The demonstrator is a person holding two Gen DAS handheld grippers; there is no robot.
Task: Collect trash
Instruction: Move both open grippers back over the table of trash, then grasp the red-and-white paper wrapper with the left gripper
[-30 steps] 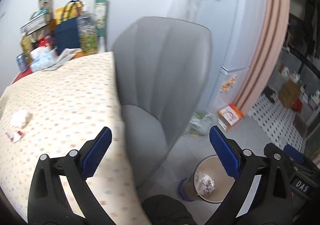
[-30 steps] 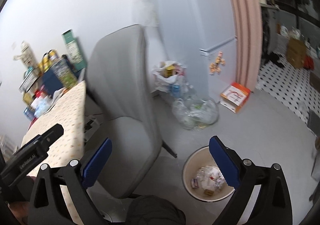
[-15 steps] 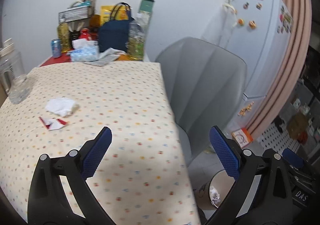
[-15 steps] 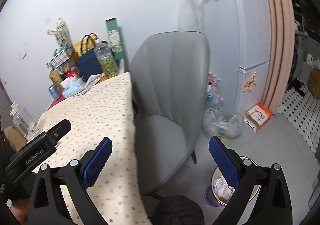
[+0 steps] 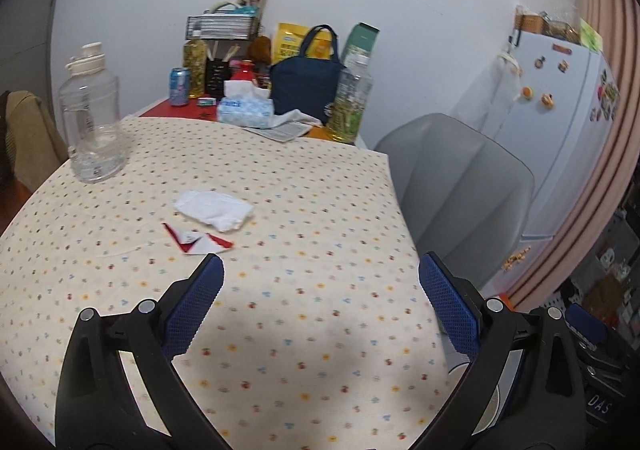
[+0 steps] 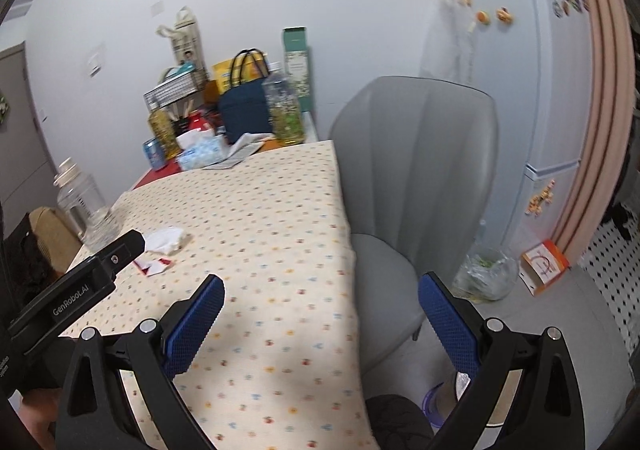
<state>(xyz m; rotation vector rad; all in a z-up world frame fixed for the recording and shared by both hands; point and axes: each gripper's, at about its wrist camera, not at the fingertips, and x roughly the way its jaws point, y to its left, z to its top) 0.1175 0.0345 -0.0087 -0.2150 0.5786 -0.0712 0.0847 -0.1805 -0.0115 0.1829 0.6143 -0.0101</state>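
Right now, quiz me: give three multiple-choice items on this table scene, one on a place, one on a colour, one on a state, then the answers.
1. Where does the crumpled white tissue lie?
A. on the grey chair
B. on the dotted tablecloth, just beyond the torn wrapper
C. inside the clear jar

2. What colours is the torn wrapper?
A. red and white
B. green and yellow
C. all black

3. What state is the left tool in?
A. shut on the tissue
B. shut on nothing
C. open, holding nothing

Answers: 1 B, the tissue rests on the tablecloth beside the wrapper. 2 A, red edges frame white paper. 3 C, its blue pads stand wide apart over bare cloth.
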